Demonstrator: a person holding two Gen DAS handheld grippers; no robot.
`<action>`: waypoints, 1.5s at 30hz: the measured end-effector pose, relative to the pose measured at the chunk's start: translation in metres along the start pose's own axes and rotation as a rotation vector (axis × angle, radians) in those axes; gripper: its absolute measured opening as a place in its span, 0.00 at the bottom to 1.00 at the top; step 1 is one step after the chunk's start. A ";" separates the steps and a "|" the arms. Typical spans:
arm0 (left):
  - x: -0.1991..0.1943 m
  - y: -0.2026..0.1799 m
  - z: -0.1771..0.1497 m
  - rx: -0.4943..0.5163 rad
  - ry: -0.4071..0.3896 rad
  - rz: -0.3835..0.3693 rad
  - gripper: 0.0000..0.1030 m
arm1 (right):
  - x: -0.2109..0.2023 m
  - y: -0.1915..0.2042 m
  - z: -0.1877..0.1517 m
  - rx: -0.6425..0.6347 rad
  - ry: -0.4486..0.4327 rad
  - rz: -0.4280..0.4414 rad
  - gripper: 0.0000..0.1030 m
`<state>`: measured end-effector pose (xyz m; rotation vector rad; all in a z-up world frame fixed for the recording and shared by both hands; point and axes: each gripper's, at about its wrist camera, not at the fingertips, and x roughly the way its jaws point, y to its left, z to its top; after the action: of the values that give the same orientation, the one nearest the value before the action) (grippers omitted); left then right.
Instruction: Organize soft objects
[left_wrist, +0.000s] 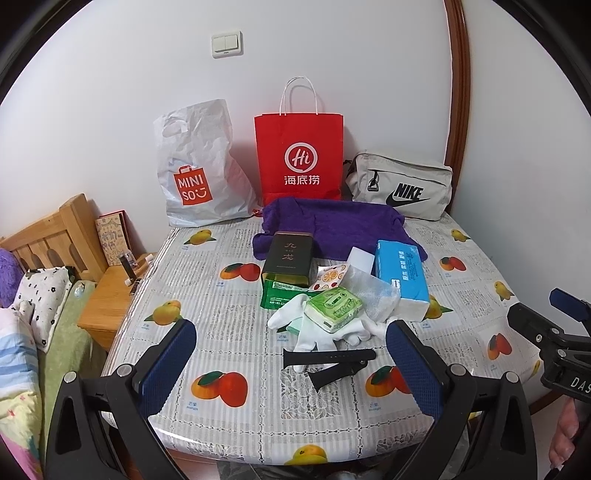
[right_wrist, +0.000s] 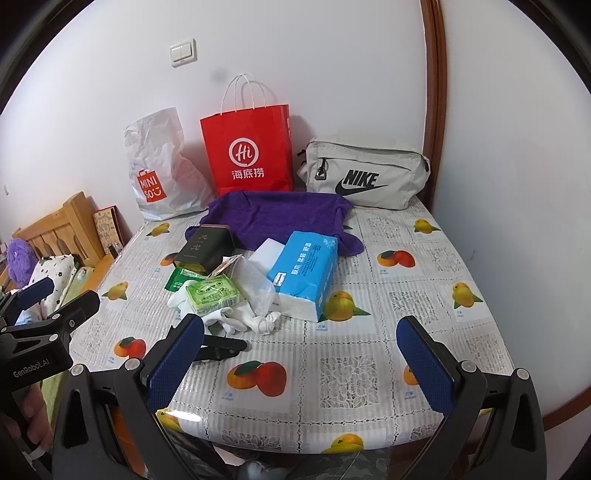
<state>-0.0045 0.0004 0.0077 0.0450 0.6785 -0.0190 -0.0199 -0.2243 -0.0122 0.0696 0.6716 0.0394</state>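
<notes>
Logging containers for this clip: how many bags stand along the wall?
3: white Miniso bag at left, red paper bag in the middle, grey Nike bag at right. None seems hidden.

Along the wall behind my table (left_wrist: 229, 321) stand the plastic bag (left_wrist: 195, 166) at left, the paper bag (left_wrist: 299, 155) in the middle and the pouch (left_wrist: 402, 186) at right. Before them lies the towel (left_wrist: 332, 225); the tin (left_wrist: 290, 258) and tissue pack (left_wrist: 400, 273) rest on its near edge. Nearer me, the small tissue packet (left_wrist: 334, 308) lies on the gloves (left_wrist: 314, 332), the watch strap (left_wrist: 328, 356) just before them.
</notes>
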 end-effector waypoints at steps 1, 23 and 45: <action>0.000 0.000 0.000 -0.002 0.001 0.001 1.00 | 0.000 0.001 0.000 -0.001 -0.002 -0.001 1.00; -0.005 0.003 0.004 -0.003 -0.001 -0.001 1.00 | -0.007 0.006 0.001 -0.011 -0.016 -0.007 1.00; -0.004 0.007 0.003 -0.002 0.000 -0.003 1.00 | -0.004 0.005 0.002 -0.008 -0.004 0.005 1.00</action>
<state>-0.0055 0.0070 0.0133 0.0425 0.6785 -0.0208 -0.0215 -0.2193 -0.0077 0.0640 0.6668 0.0469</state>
